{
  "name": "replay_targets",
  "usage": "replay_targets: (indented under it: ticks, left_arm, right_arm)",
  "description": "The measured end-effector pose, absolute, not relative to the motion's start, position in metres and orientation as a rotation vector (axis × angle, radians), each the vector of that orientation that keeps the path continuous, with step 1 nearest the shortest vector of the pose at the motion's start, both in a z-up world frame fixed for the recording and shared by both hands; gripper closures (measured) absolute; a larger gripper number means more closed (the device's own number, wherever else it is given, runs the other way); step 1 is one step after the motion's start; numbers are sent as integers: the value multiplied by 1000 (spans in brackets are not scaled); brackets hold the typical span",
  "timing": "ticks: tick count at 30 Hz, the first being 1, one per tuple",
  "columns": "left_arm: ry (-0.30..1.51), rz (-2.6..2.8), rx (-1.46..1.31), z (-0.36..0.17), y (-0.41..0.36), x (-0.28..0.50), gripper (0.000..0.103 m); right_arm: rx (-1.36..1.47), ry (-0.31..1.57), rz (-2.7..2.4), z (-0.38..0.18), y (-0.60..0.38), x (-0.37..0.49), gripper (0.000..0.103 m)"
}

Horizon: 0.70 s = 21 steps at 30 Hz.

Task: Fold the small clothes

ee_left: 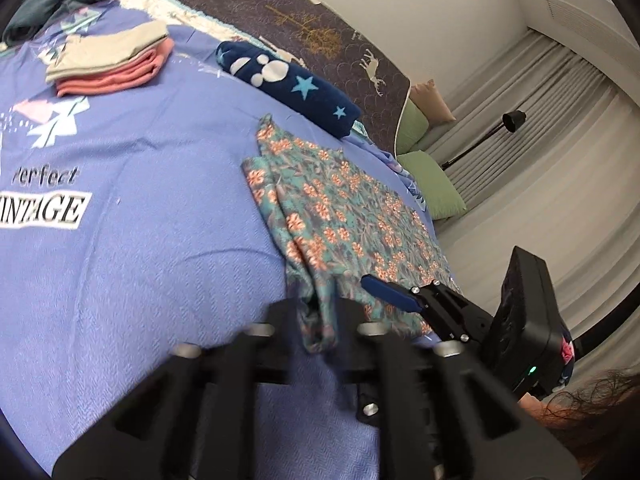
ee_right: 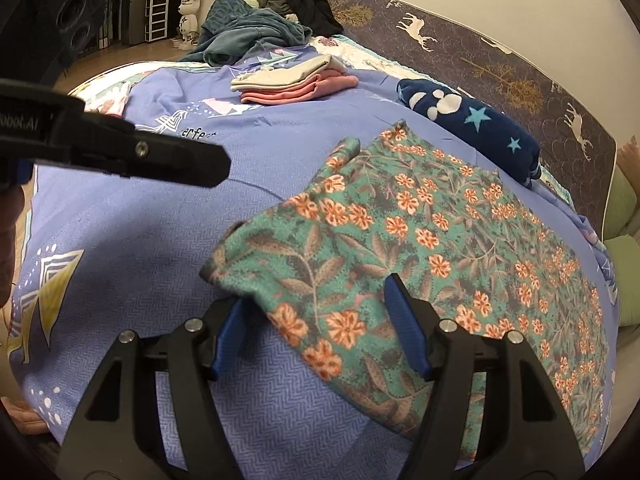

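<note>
Lying across the centre and right of both views, the floral garment (ee_right: 420, 240) is spread over the purple bedspread (ee_right: 140, 240), teal with orange flowers, its near corner bunched and slightly lifted.

In the right wrist view, the right gripper (ee_right: 320, 320) fills the lower middle of the frame with its blue-padded fingers (ee_right: 404, 320) standing wide apart. The near corner of the garment sits between them; one pad rests against the fabric's top, the other is just beside the rumpled edge, and nothing is clamped. The left gripper (ee_right: 132, 152) reaches in from the left edge of that frame as a dark arm above the bedspread.

In the left wrist view, the left gripper (ee_left: 320, 312) appears blurred at the bottom centre. A hanging fold of the floral cloth runs down between its dark fingers, which stand close on either side of it, pinching the fold.

Toward the upper left of the left wrist frame, a folded stack (ee_left: 112, 60) of beige and pink clothes lies on the bedspread. A dark blue star-patterned bundle (ee_left: 288, 84) lies just beyond the garment's far edge. A heap of teal and black clothes (ee_right: 256, 24) sits at the top of the right wrist frame.
</note>
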<state>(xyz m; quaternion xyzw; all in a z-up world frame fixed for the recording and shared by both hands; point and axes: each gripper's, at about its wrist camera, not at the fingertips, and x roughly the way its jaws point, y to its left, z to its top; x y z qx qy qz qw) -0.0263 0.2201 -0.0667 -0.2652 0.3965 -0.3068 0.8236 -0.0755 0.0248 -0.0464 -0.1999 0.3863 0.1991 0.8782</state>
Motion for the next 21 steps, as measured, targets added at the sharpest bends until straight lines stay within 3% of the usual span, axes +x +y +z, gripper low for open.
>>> replay_targets:
  ticks: [1, 7, 9, 14, 21]
  left_arm:
    - [847, -658, -573, -70, 221, -27, 63]
    - [944, -737, -567, -91, 194, -25, 63]
    - [955, -745, -559, -96, 186, -22, 91]
    - [881, -790, -649, -71, 198, -18, 96]
    - [846, -780, -554, -48, 189, -25, 96]
  right_arm:
    - [-410, 807, 419, -46, 22, -76, 36]
    - [-397, 818, 424, -45, 14, -82, 36]
    - [-397, 818, 426, -43, 11, -85, 35]
    - [-405, 807, 436, -42, 5, -94, 34]
    - [-476, 706, 396, -39, 23, -94, 31]
